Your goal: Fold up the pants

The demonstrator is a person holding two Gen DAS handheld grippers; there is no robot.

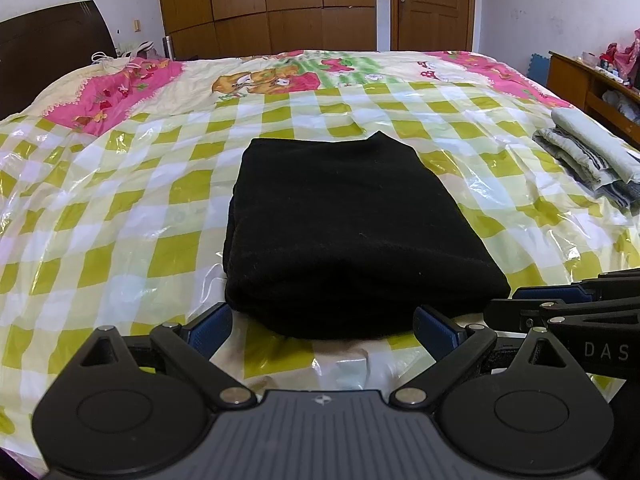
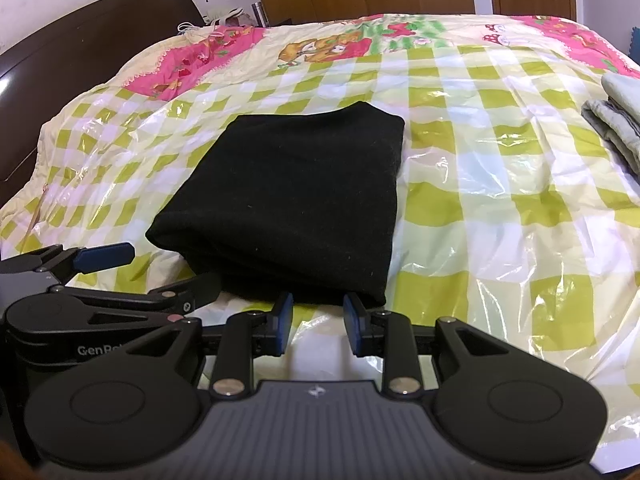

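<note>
The black pants (image 1: 352, 224) lie folded into a thick rectangle on the checked plastic sheet (image 1: 132, 216) covering the bed; they also show in the right wrist view (image 2: 296, 204). My left gripper (image 1: 324, 330) is open wide and empty, its blue pads at the pants' near edge. My right gripper (image 2: 318, 322) is open and empty, just short of the pants' near right corner. Each gripper shows in the other's view: the right one (image 1: 560, 300) and the left one (image 2: 104, 264).
A stack of folded grey and pale green clothes (image 1: 592, 156) lies at the bed's right edge. A dark headboard (image 2: 80, 40) stands on the left, a wooden shelf unit (image 1: 588, 84) on the right, a wardrobe and door behind.
</note>
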